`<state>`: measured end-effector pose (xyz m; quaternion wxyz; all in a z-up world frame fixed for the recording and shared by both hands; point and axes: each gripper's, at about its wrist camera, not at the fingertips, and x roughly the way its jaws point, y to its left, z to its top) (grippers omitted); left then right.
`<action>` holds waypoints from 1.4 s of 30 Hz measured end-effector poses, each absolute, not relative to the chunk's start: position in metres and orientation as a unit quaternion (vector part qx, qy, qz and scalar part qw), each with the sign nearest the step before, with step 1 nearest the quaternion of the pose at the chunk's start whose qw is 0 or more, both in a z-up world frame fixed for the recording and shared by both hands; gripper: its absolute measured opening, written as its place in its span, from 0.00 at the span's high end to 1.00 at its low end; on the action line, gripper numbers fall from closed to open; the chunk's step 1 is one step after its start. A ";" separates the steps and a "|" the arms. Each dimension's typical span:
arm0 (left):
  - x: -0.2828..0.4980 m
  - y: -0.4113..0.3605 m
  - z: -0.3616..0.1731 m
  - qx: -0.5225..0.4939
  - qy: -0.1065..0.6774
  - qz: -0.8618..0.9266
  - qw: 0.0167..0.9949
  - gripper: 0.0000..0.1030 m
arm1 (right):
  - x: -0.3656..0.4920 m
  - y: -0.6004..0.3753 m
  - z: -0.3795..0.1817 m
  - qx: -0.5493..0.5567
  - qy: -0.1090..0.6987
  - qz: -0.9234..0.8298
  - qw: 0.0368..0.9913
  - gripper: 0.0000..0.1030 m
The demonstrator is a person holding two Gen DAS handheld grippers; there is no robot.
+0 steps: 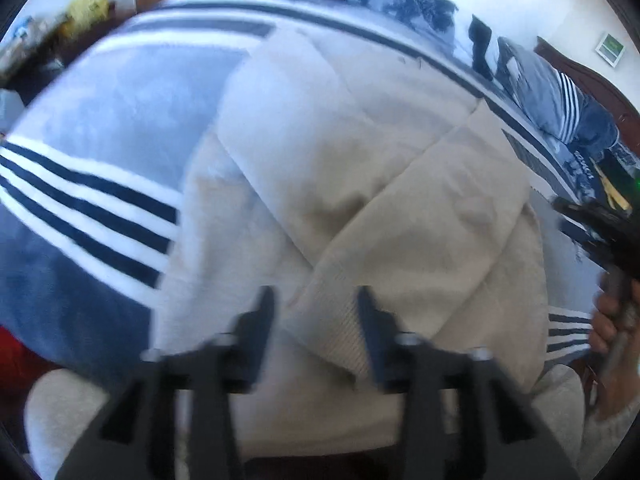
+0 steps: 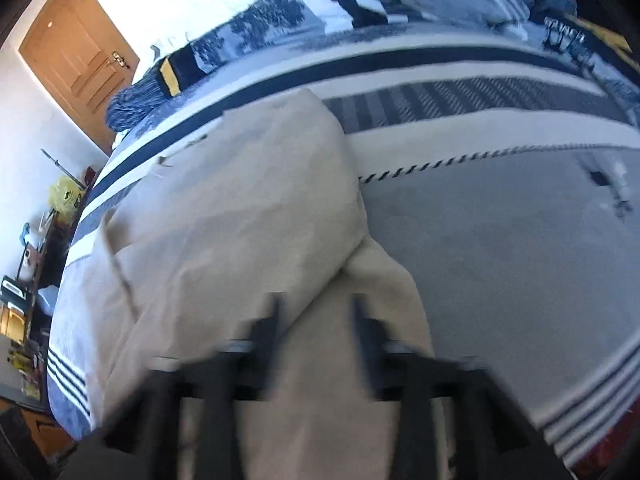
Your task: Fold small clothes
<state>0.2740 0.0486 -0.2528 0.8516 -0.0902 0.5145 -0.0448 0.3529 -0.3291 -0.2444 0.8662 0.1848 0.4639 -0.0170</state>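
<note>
A beige garment (image 1: pixel 360 184) lies partly folded on the bed, with a sleeve and ribbed cuff (image 1: pixel 340 336) crossing its lower part. My left gripper (image 1: pixel 316 300) is open just above the cuff area, fingers apart and holding nothing. In the right wrist view the same garment (image 2: pixel 240 208) fills the left and centre. My right gripper (image 2: pixel 316 308) is open over its lower right edge, empty. The right gripper and the hand holding it also show at the right edge of the left wrist view (image 1: pixel 600 232). Both views are motion-blurred.
The bed has a grey-blue cover with navy and white stripes (image 1: pixel 88 200) (image 2: pixel 500 240). Pillows and bunched bedding (image 2: pixel 400 0) lie at the far side. A wooden door (image 2: pixel 76 56) and cluttered shelves (image 2: pixel 36 248) stand to the left.
</note>
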 end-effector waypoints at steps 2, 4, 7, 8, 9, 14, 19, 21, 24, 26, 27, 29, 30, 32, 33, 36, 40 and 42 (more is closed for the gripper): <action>0.264 0.048 -0.242 -0.083 0.501 -0.033 0.861 0.54 | 0.327 -0.324 -0.223 0.177 0.450 -0.014 0.875 0.42; 0.253 0.040 -0.230 -0.086 0.495 -0.029 0.864 0.48 | 0.301 -0.317 -0.204 0.163 0.446 -0.013 0.880 0.42; 0.220 0.040 -0.213 -0.094 0.482 -0.042 0.870 0.36 | 0.260 -0.304 -0.180 0.149 0.432 -0.005 0.889 0.41; 0.212 0.037 -0.207 -0.094 0.476 -0.045 0.873 0.32 | 0.246 -0.300 -0.172 0.145 0.427 -0.002 0.893 0.41; 0.198 0.036 -0.200 -0.091 0.467 -0.049 0.878 0.28 | 0.231 -0.296 -0.164 0.140 0.421 -0.002 0.896 0.36; 0.163 0.021 -0.172 -0.058 0.439 -0.068 0.894 0.23 | 0.175 -0.281 -0.136 0.128 0.403 0.004 0.906 0.25; 0.147 0.014 -0.145 -0.055 0.418 -0.077 0.904 0.23 | 0.133 -0.274 -0.115 0.126 0.390 0.002 0.912 0.23; 0.139 0.012 -0.133 -0.056 0.406 -0.078 0.909 0.23 | 0.120 -0.273 -0.109 0.124 0.385 0.000 0.915 0.22; 0.127 0.013 -0.122 -0.053 0.392 -0.077 0.915 0.17 | 0.103 -0.271 -0.100 0.118 0.378 0.000 0.918 0.19; 0.117 0.014 -0.116 -0.051 0.384 -0.074 0.919 0.16 | 0.093 -0.270 -0.096 0.115 0.372 -0.001 0.921 0.18; 0.114 0.016 -0.115 -0.052 0.384 -0.075 0.919 0.16 | 0.086 -0.268 -0.094 0.115 0.370 -0.002 0.922 0.17; 0.110 0.018 -0.114 -0.056 0.386 -0.074 0.918 0.15 | 0.079 -0.267 -0.092 0.114 0.366 0.000 0.923 0.16; 0.108 0.019 -0.114 -0.056 0.387 -0.072 0.918 0.14 | 0.076 -0.266 -0.091 0.114 0.366 0.000 0.924 0.15; 0.107 0.023 -0.118 -0.055 0.391 -0.065 0.917 0.14 | 0.070 -0.264 -0.092 0.113 0.366 0.001 0.924 0.15; 0.107 0.024 -0.121 -0.055 0.393 -0.063 0.916 0.14 | 0.069 -0.263 -0.093 0.110 0.367 0.003 0.924 0.14; 0.109 0.029 -0.131 -0.060 0.405 -0.054 0.911 0.13 | 0.069 -0.265 -0.099 0.104 0.372 0.003 0.922 0.14; 0.122 0.043 -0.150 -0.077 0.432 -0.037 0.898 0.13 | 0.074 -0.279 -0.118 0.124 0.384 0.002 0.915 0.14; 0.129 0.052 -0.161 -0.091 0.447 -0.027 0.889 0.13 | 0.078 -0.289 -0.131 0.138 0.389 0.003 0.911 0.14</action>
